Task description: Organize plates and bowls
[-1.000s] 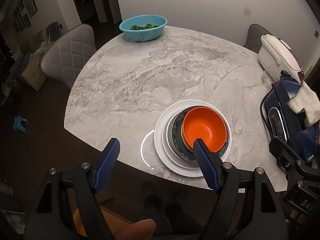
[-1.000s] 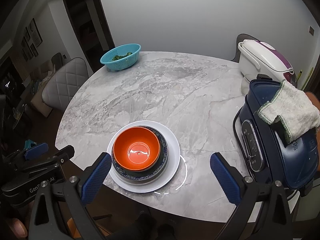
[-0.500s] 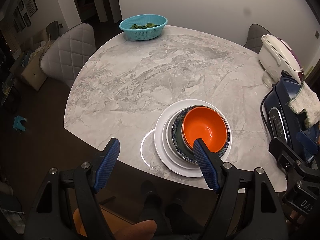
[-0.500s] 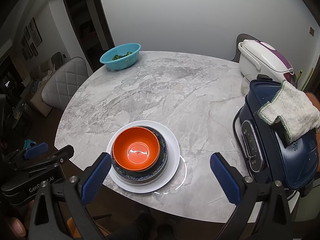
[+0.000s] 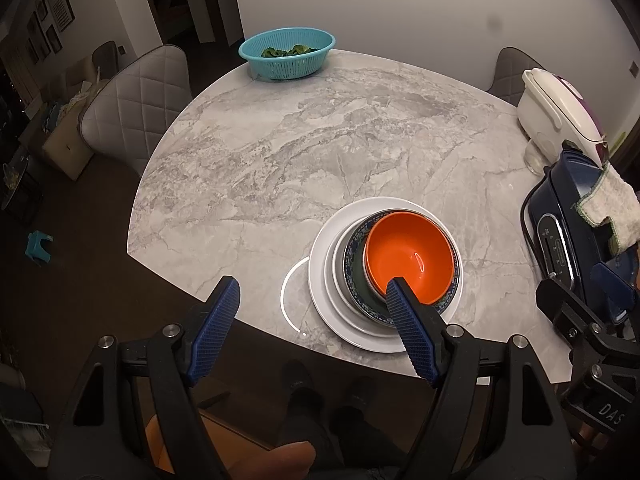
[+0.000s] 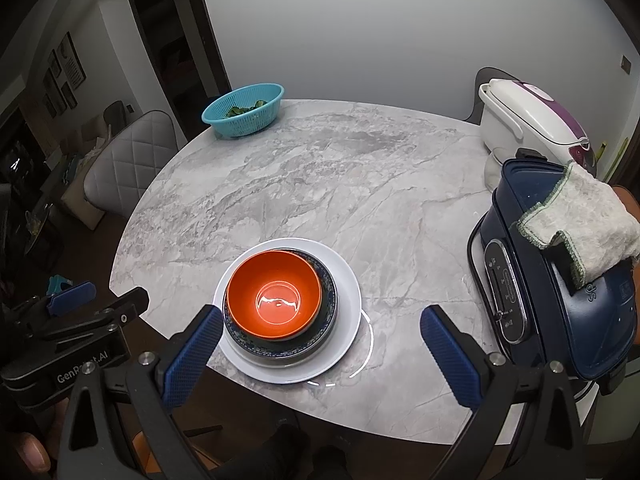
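Observation:
An orange bowl [image 5: 408, 256] [image 6: 276, 294] sits in a dark blue patterned bowl [image 5: 356, 256] [image 6: 326, 292], stacked on a white plate [image 5: 320, 264] [image 6: 346, 280] near the front edge of the marble table [image 5: 300, 152] [image 6: 320, 184]. My left gripper [image 5: 312, 292] is open and empty, held above the front edge just left of the stack. My right gripper [image 6: 320, 316] is open and empty, above the front edge by the stack's right side.
A teal colander [image 5: 286, 58] [image 6: 242, 110] with greens stands at the far edge. A white rice cooker [image 5: 556, 108] [image 6: 528, 120] and a dark blue appliance [image 6: 560, 280] with a cloth [image 6: 580, 220] on it stand at the right. A quilted chair [image 5: 132, 112] is at the left.

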